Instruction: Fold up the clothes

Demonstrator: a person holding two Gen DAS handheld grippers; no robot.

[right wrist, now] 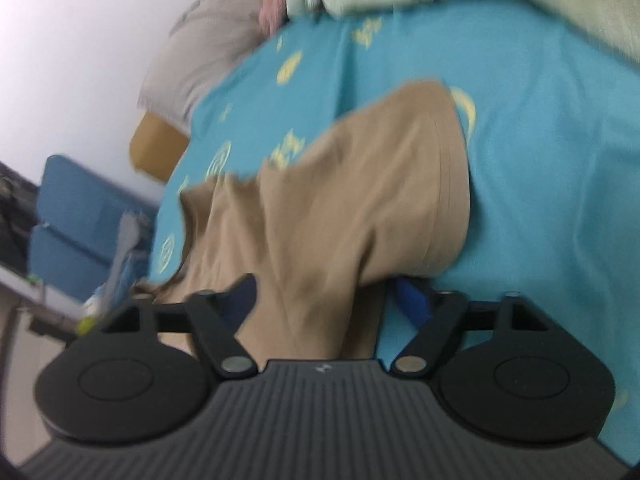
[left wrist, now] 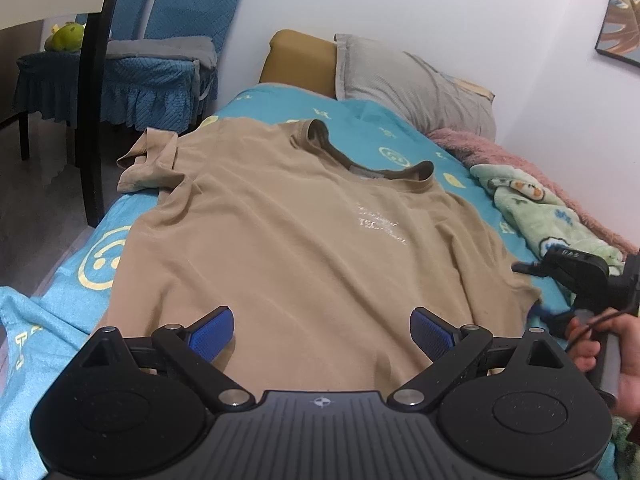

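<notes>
Left wrist view: shirt lies flat on the bed, collar far, hem near, long axis running away from us. Our left gripper hangs wide and empty over the hem. Our right gripper sits at the right sleeve, closer to it; jaws part-open with cloth between, grip unclear through blur.

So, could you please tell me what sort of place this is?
Most likely a bedroom: a bed with a teal sheet, a grey pillow against the wall, and a tan T-shirt spread out on it.
</notes>
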